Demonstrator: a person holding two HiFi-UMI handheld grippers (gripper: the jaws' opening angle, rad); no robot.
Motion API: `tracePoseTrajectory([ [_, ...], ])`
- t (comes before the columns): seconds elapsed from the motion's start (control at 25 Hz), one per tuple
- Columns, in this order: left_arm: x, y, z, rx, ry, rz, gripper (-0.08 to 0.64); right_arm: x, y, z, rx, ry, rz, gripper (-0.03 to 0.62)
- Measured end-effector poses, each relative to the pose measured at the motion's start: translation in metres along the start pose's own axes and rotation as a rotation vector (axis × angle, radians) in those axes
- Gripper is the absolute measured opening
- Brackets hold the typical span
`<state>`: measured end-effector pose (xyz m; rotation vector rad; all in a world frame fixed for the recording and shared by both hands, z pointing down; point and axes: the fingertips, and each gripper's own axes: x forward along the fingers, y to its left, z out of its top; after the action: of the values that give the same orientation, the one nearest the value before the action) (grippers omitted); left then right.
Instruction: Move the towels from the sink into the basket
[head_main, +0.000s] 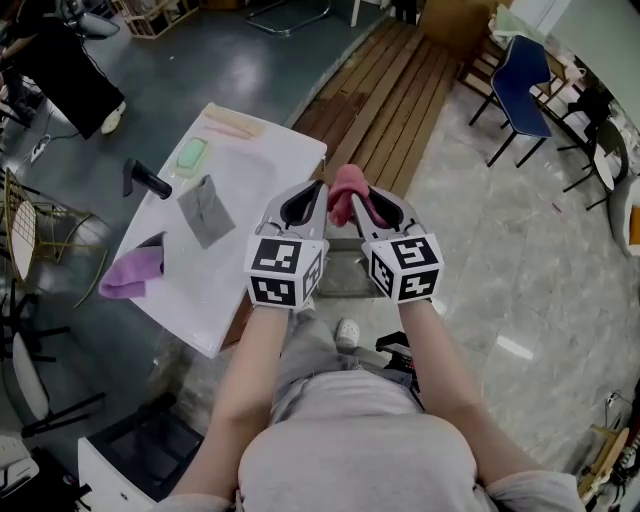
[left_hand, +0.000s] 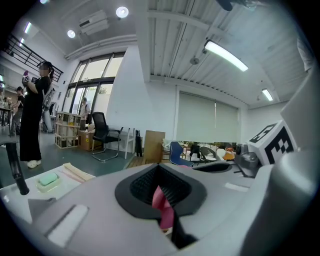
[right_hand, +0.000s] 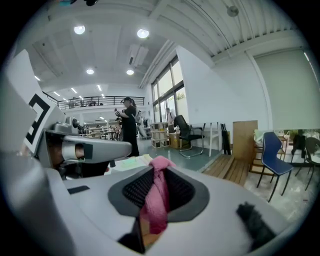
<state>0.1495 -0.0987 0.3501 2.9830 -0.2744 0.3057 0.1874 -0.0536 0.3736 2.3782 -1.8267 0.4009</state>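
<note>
Now, left tongs (left_hand: 161, 192): pressed on a thin edge of the pink towel (head_main: 346, 190).
right tongs (right_hand: 157, 192): pinching a thicker fold of the same towel, which hangs in the air between the two, beside the tabletop (head_main: 250, 165).
risk: the left bite looks slim. If the hands pull apart it could slip, and the towel would sag or drop to the floor.
head view only: purple towel (head_main: 130, 272) and grey cloth (head_main: 205, 210) on the tabletop; no basket identified.
gripper views only: how much cloth each bite holds.

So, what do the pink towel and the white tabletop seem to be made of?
The pink towel looks like soft matte fabric: it bunches and folds. The white tabletop looks hard and smooth, perhaps laminate or painted board: flat, even surface.
</note>
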Motion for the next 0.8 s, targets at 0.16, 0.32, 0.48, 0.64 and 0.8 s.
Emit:
tracePoseTrajectory([
  [0.16, 0.003, -0.015, -0.008, -0.001, 0.008, -0.016, 0.005, -0.014, -0.008, -0.009, 0.016, -0.004, -0.017, 0.080],
  [0.32, 0.007, -0.031, -0.016, 0.003, 0.016, -0.034, 0.005, -0.025, -0.014, -0.021, 0.029, 0.012, -0.025, 0.080],
  [0.48, 0.011, -0.043, -0.027, -0.003, 0.029, -0.048, 0.005, -0.036, -0.018, -0.030, 0.041, 0.029, -0.020, 0.080],
  [0.64, 0.013, -0.053, -0.038, -0.005, 0.046, -0.058, 0.005, -0.045, -0.026, -0.039, 0.075, 0.048, -0.027, 0.081],
  [0.8, 0.014, -0.061, -0.051, -0.011, 0.066, -0.071, 0.005, -0.051, -0.033, -0.049, 0.121, 0.057, -0.040, 0.081],
])
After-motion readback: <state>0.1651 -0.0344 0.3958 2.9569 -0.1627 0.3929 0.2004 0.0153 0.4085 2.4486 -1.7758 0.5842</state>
